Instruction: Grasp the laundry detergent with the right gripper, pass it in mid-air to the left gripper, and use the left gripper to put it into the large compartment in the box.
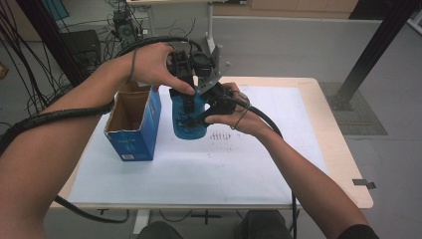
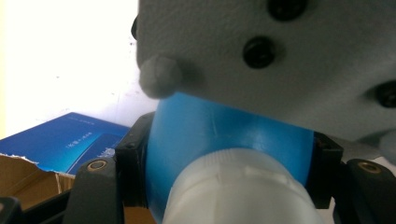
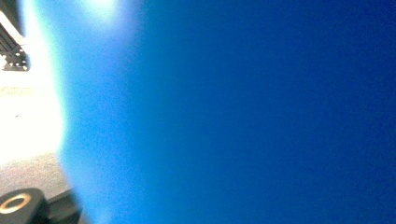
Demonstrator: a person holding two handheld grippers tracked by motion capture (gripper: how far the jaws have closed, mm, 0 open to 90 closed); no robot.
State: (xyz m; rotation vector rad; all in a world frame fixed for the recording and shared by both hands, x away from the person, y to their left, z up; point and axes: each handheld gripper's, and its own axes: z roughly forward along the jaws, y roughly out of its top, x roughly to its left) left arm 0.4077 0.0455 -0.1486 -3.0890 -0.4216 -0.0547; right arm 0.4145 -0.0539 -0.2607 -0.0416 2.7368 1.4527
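From above, a person's two forearms reach in from six o'clock over a pale wooden table [image 1: 343, 149] covered by a white sheet [image 1: 199, 169]. Both hands meet near the table's centre, toward twelve o'clock, around a blue bottle [image 1: 188, 127] held above the sheet.

The left hand [image 1: 154, 63] holds the left gripper [image 1: 188, 97] pointing down onto the top of the bottle. In the left gripper view, its two black jaws press against either side of the bottle's blue shoulder [image 2: 224, 135], pinching it, with the white ribbed cap [image 2: 238, 191] bulging up at six o'clock. A grey plate [image 2: 280, 60] with black screws, part of the other gripper, looms across twelve to three o'clock.

The right hand [image 1: 239, 112] holds the right gripper [image 1: 201, 118] against the bottle's side at three o'clock. The right gripper view is a blur of blue bottle wall [image 3: 233, 116] pressed right up to the lens; I cannot tell whether those jaws are spread or clamped.

An open blue cardboard box [image 1: 135, 124] stands upright on the sheet just beside the bottle, at its nine o'clock, flaps raised, brown inside. The same box appears at eight o'clock in the left gripper view [image 2: 60, 142]
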